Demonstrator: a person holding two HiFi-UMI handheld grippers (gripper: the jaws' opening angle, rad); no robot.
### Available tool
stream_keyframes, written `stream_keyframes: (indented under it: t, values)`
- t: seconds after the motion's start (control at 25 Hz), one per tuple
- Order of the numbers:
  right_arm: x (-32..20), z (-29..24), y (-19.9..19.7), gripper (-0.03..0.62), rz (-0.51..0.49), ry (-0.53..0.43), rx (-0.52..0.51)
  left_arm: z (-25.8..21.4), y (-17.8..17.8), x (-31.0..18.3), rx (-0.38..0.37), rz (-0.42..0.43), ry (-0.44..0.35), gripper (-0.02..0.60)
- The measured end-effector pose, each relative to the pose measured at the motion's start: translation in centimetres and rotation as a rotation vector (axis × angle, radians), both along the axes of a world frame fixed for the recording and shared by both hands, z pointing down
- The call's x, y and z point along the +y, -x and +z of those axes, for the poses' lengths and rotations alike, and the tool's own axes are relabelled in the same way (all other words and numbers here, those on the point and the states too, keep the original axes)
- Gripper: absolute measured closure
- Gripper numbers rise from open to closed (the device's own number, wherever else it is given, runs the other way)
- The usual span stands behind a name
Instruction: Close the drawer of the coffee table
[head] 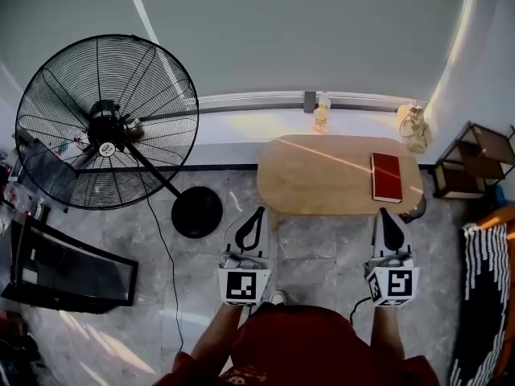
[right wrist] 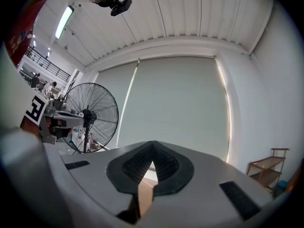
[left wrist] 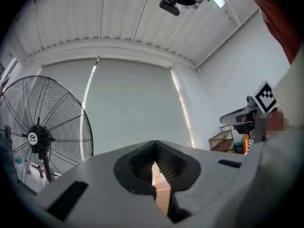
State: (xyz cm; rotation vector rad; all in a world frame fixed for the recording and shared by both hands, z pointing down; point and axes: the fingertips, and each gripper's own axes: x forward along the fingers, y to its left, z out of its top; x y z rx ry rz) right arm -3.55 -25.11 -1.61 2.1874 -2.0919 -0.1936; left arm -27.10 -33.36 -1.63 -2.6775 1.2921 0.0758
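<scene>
The oval wooden coffee table (head: pixel 322 175) stands on the floor ahead of me, with a red book (head: pixel 386 177) on its right end. Its drawer is hidden from above. My left gripper (head: pixel 257 213) hovers at the table's near left edge with its jaws together and nothing between them. My right gripper (head: pixel 385 213) is at the near right edge, just in front of the book, also shut and empty. In the left gripper view the left gripper (left wrist: pixel 153 167) shows only a sliver of the wooden table past its tips. The right gripper (right wrist: pixel 151 167) shows the same in its own view.
A big black standing fan (head: pixel 107 123) with a round base (head: pixel 197 212) stands left of the table. A bottle (head: pixel 321 116) and a pale object (head: pixel 414 127) rest on the window ledge. A low wooden shelf (head: pixel 475 159) is at the right. A black frame (head: pixel 72 264) lies at the left.
</scene>
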Motion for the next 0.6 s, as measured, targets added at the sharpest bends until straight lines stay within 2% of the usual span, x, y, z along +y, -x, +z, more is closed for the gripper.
stream_keyframes:
  t: [0.6]
  values:
    - [-0.2, 0.2, -0.7, 0.597, 0.016, -0.013, -0.003, 0.9, -1.1, -0.3, -0.01, 0.015, 0.013, 0.574]
